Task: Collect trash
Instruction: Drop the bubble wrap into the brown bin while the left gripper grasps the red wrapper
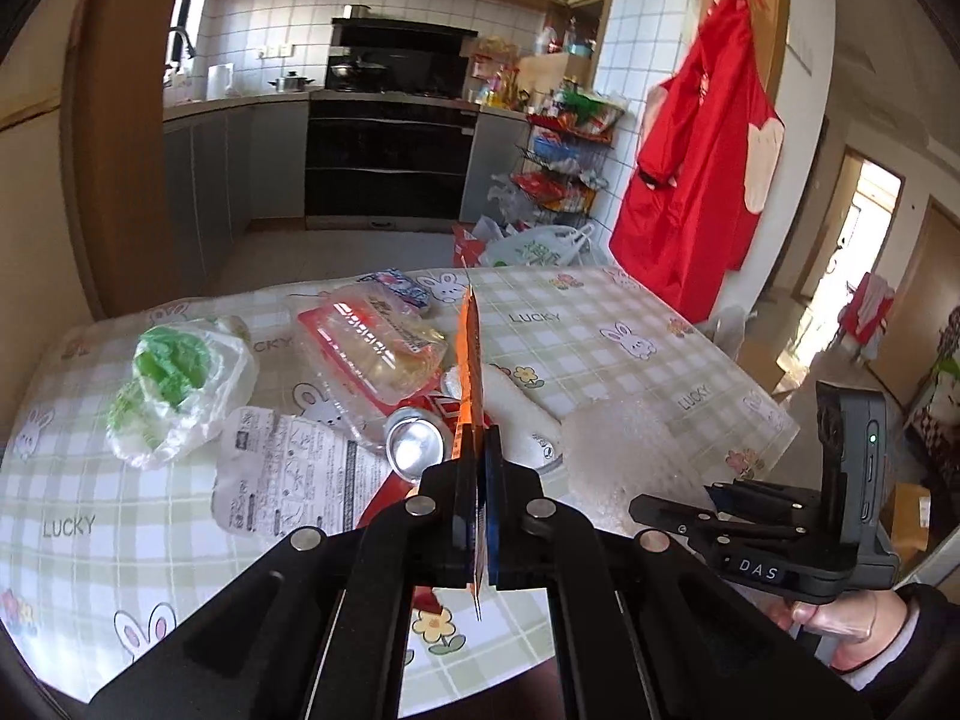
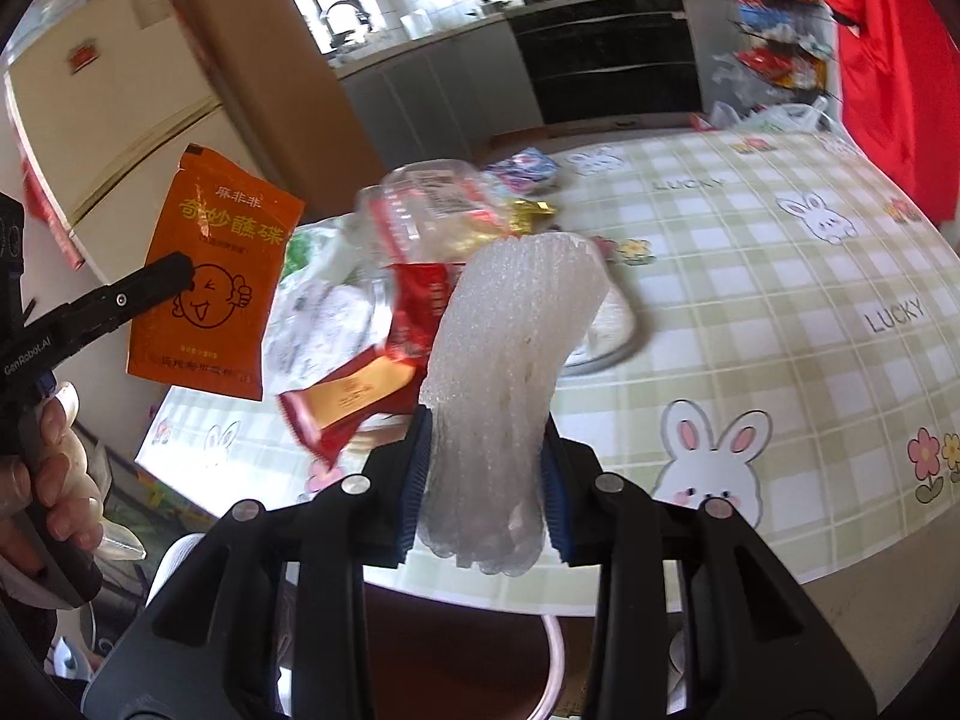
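My left gripper [image 1: 479,480] is shut on an orange sauce packet [image 1: 470,372], held edge-on above the table; the packet's printed face shows in the right wrist view [image 2: 210,276]. My right gripper [image 2: 483,480] is shut on a white foam net sleeve [image 2: 510,372], lifted above the table's near edge; the sleeve also shows in the left wrist view [image 1: 624,450]. More trash lies on the table: a crushed can [image 1: 417,447], a clear plastic tray [image 1: 372,348], a printed lid [image 1: 288,474], a green-and-white plastic bag [image 1: 174,384] and a red-gold wrapper [image 2: 354,396].
The table [image 1: 630,324] has a green checked bunny cloth. A small blue packet [image 1: 399,285] lies at its far edge. Beyond are a kitchen oven [image 1: 390,162], a wire rack of snacks [image 1: 564,168], plastic bags on the floor [image 1: 540,246] and a red garment on the wall [image 1: 702,162].
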Demonstrator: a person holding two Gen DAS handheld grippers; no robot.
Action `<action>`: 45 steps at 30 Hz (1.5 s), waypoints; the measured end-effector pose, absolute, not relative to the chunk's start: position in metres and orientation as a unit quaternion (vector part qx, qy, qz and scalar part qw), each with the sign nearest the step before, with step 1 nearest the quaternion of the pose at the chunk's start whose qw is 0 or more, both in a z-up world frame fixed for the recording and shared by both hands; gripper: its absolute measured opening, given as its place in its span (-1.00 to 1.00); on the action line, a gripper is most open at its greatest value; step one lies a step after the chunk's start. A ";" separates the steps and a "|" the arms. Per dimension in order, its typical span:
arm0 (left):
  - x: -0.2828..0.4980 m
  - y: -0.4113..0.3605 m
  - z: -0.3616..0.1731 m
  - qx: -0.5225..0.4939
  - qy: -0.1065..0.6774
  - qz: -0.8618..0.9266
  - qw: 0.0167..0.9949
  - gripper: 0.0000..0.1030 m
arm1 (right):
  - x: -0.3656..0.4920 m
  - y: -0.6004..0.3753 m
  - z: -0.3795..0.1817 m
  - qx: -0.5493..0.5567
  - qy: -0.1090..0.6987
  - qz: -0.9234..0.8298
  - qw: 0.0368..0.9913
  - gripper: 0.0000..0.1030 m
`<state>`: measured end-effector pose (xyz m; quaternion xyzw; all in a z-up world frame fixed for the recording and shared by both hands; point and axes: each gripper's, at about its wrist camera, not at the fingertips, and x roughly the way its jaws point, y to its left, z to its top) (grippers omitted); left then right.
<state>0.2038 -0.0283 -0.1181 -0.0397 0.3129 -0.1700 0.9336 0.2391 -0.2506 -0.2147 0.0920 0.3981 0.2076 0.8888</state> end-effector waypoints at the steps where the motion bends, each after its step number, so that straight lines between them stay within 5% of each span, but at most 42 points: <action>1: 0.195 -0.020 -0.116 -0.047 0.310 -0.163 0.936 -0.95 | 0.235 -0.245 -0.213 0.090 0.397 0.214 0.888 -0.30; 22: 0.072 0.028 -0.114 -0.081 0.273 -0.140 0.948 -0.95 | 0.125 -0.173 -0.208 0.017 0.424 0.295 0.856 -0.29; 34: 0.067 0.038 -0.128 -0.096 0.286 -0.138 0.943 -0.95 | 0.121 -0.156 -0.218 0.001 0.439 0.310 0.843 0.17; 37: 0.072 0.038 -0.134 -0.097 0.292 -0.139 0.941 -0.95 | 0.124 -0.158 -0.220 0.002 0.436 0.304 0.847 0.33; 41: 0.076 0.036 -0.142 -0.101 0.301 -0.142 0.937 -0.95 | 0.128 -0.165 -0.214 0.009 0.406 0.280 0.870 0.79; 45: 0.077 0.029 -0.153 -0.093 0.317 -0.149 0.932 -0.95 | 0.129 -0.182 -0.204 0.020 0.364 0.230 0.902 0.89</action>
